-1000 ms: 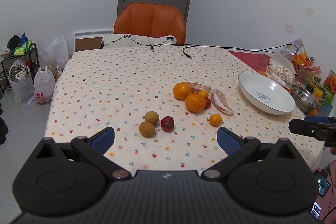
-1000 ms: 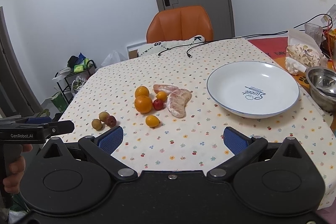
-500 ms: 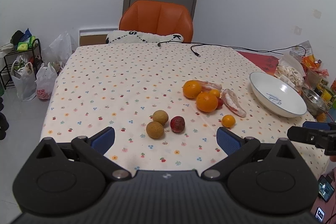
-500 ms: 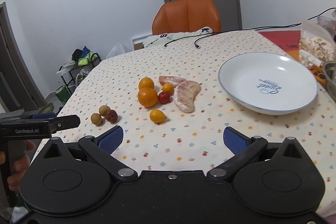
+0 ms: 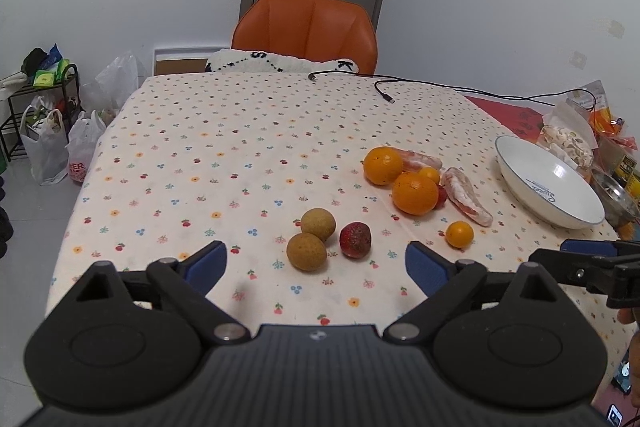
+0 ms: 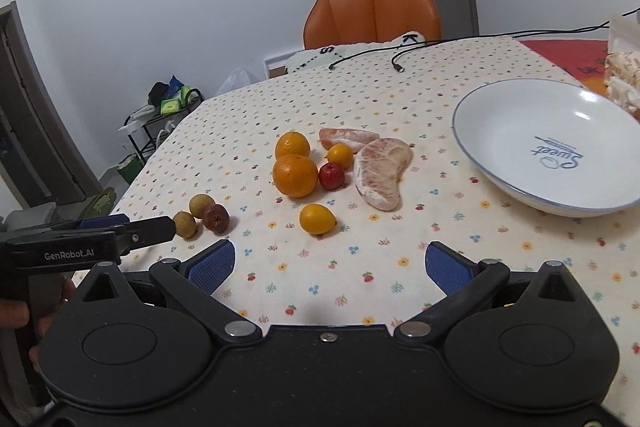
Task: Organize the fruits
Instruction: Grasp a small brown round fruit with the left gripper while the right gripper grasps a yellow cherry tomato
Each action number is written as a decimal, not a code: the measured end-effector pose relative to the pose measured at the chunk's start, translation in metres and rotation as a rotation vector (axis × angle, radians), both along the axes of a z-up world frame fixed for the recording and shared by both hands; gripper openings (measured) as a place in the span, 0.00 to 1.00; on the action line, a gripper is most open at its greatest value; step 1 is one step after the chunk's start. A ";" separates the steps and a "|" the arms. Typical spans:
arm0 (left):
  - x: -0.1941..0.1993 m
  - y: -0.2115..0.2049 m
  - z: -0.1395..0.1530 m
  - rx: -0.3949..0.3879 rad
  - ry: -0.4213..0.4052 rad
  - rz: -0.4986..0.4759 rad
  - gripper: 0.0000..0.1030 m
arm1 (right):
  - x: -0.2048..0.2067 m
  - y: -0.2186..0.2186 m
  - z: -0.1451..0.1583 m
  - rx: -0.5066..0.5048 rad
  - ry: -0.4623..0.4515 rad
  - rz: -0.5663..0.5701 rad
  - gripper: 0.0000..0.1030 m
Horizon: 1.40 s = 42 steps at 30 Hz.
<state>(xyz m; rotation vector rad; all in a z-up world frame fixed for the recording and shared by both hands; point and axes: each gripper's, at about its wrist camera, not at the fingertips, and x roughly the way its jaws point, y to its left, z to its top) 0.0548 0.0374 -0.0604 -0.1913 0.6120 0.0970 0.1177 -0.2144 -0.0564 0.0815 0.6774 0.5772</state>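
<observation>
**Fruits lie loose on the counter, both grippers spread and empty**

Fruits are scattered over the flower-print counter [image 5: 224, 147], none of them yet in the white bowl [image 6: 512, 131], which stands empty at the right side, well apart from the nearest piece.

The biggest pieces are two peeled pomelo segments: the larger one [image 6: 380, 173] lies with its long axis running roughly away from the right gripper, and the smaller one [image 6: 348, 139] sits behind it. Two oranges [image 6: 295, 175] touch each other just to their left, with a small red fruit [image 6: 331, 175] and a kumquat [image 6: 340, 154] tucked between. Another kumquat [image 6: 317, 219] rests alone, nearer the edge. Farthest left sit two brown longans [image 5: 312, 239] and a dark red fruit [image 5: 355, 239], touching in a tight cluster.

The left gripper [image 5: 316, 263] hovers with its jaws spread wide and nothing between them; the longan cluster lies straight ahead, just beyond its fingertips, so this hand is plainly the nearer one for those three. The right gripper [image 6: 330, 263] is likewise spread and empty, with the lone kumquat directly ahead and the bowl off to its right. Judging from this, each hand probably takes the fruit in front of it, and the left hand's pick has the longer carry across to the bowl.
</observation>
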 end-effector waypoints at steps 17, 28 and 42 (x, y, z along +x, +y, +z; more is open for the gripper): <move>0.025 0.011 -0.025 -0.042 0.029 -0.006 0.45 | 0.029 0.025 -0.018 -0.005 0.020 0.039 0.62; 0.026 0.017 -0.026 -0.054 0.006 0.007 0.24 | 0.037 0.035 -0.022 -0.011 0.006 0.057 0.46; 0.020 0.021 -0.015 -0.053 -0.029 0.016 0.24 | 0.038 0.041 -0.023 -0.010 -0.010 0.079 0.26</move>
